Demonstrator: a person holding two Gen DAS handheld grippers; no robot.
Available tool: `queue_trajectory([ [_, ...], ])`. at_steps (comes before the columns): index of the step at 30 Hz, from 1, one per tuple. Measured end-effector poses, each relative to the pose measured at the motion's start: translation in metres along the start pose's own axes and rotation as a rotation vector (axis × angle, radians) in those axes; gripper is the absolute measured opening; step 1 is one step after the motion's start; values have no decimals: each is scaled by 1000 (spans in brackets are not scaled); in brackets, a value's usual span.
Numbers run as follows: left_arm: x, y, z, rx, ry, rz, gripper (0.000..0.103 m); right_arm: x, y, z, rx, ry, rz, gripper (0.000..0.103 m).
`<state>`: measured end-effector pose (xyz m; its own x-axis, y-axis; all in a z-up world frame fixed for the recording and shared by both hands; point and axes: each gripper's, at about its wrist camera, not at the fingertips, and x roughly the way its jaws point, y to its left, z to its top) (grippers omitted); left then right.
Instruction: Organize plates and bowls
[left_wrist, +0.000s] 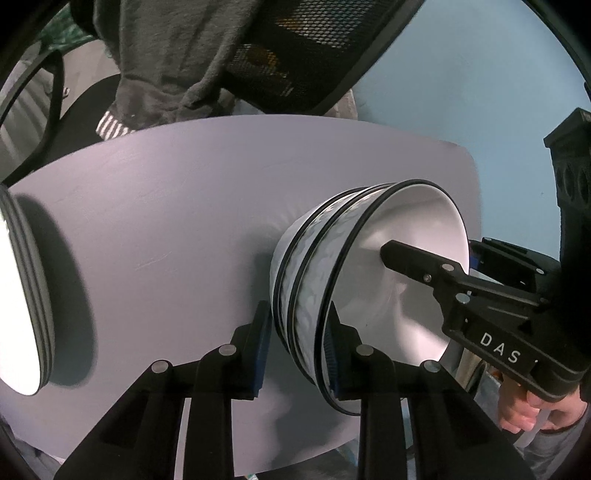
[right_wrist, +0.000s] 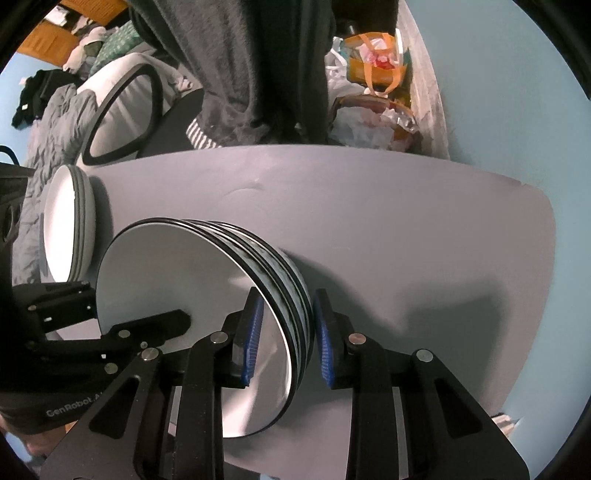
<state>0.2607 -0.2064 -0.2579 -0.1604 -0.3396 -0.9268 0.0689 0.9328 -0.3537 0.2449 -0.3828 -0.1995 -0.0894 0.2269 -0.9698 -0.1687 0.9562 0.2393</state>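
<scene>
A stack of white bowls with black rims and a grey pattern (left_wrist: 369, 280) stands on the grey table (left_wrist: 177, 221); it also shows in the right wrist view (right_wrist: 207, 317). My left gripper (left_wrist: 295, 350) straddles the stack's near rim, one pad inside and one outside, with small gaps. My right gripper (right_wrist: 286, 336) straddles the opposite rim the same way. Each gripper shows in the other's view, the right gripper (left_wrist: 413, 258) reaching into the bowl and the left gripper (right_wrist: 147, 328) likewise. A stack of white plates (left_wrist: 22, 295) sits at the table's end and shows in the right wrist view (right_wrist: 68, 225) too.
A black mesh office chair (left_wrist: 295, 51) draped with a dark grey garment (left_wrist: 166, 55) stands behind the table. Bags and clutter (right_wrist: 373, 96) lie against the pale blue wall (right_wrist: 498, 92). A bed with grey bedding (right_wrist: 48, 122) is to one side.
</scene>
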Motion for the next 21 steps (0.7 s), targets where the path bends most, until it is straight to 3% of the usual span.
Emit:
queue_trajectory([
  [21,-36,87,-92,-54,-80,104,26,40,115,-39,-104,37,8,27],
])
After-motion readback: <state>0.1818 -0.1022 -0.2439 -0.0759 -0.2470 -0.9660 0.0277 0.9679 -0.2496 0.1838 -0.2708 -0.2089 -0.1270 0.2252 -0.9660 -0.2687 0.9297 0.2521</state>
